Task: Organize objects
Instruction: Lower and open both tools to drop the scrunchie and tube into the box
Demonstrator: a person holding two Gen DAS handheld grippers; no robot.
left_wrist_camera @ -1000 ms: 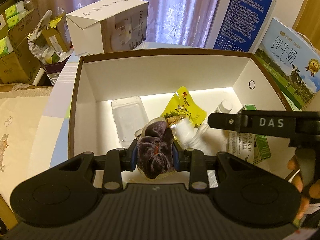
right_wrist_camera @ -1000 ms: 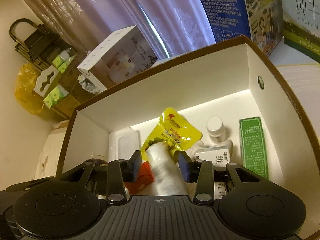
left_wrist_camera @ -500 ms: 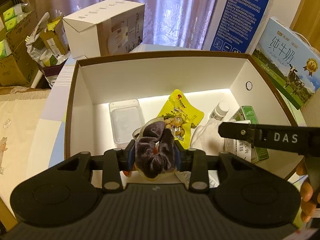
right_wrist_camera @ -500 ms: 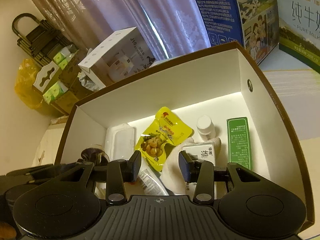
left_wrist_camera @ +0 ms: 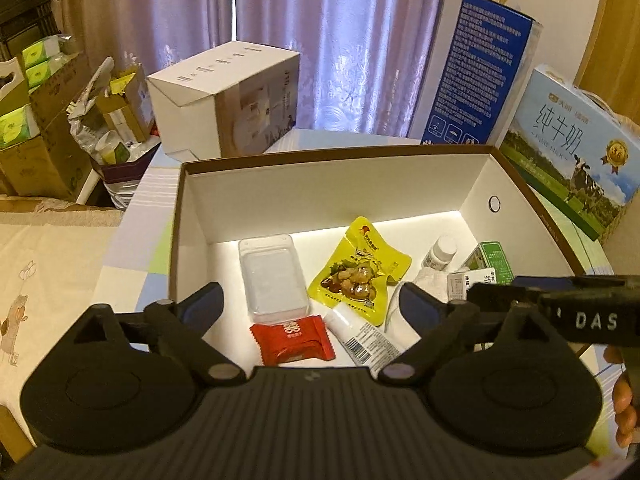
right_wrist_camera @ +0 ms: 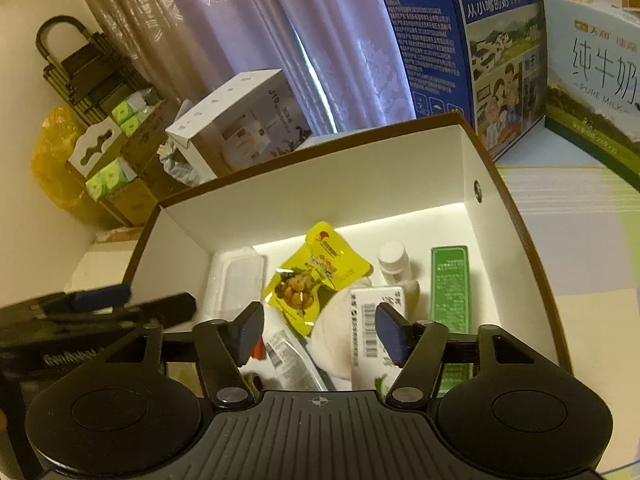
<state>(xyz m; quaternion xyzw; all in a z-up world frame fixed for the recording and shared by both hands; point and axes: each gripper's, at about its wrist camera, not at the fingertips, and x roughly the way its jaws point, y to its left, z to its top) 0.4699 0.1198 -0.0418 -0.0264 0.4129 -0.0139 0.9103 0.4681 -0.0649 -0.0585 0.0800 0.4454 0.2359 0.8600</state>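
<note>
- The white tube lies on the floor of the open box, low in the left wrist frame; its long axis runs diagonally, cap end toward upper left, barcoded end toward lower right.
- The left gripper hangs over the box's near edge with its jaws spread wide; they have just been opening, and nothing is pinched between them.
- The right gripper has also just been opening; its jaws stand apart over a white cloth and a barcoded white packet without pressing either.
- One red wrapped sweet lies flat just left of the tube, below one clear plastic tray.
- One yellow snack pouch sits mid-box, its narrow top pointing to the back wall, its lower corner touching the tube's cap end.
- One white bottle lies beside one green carton, whose long axis runs front to back along the right wall.
- Outside the box, three cartons stand behind: one white box at upper left, one blue carton and one milk carton at upper right.
</note>
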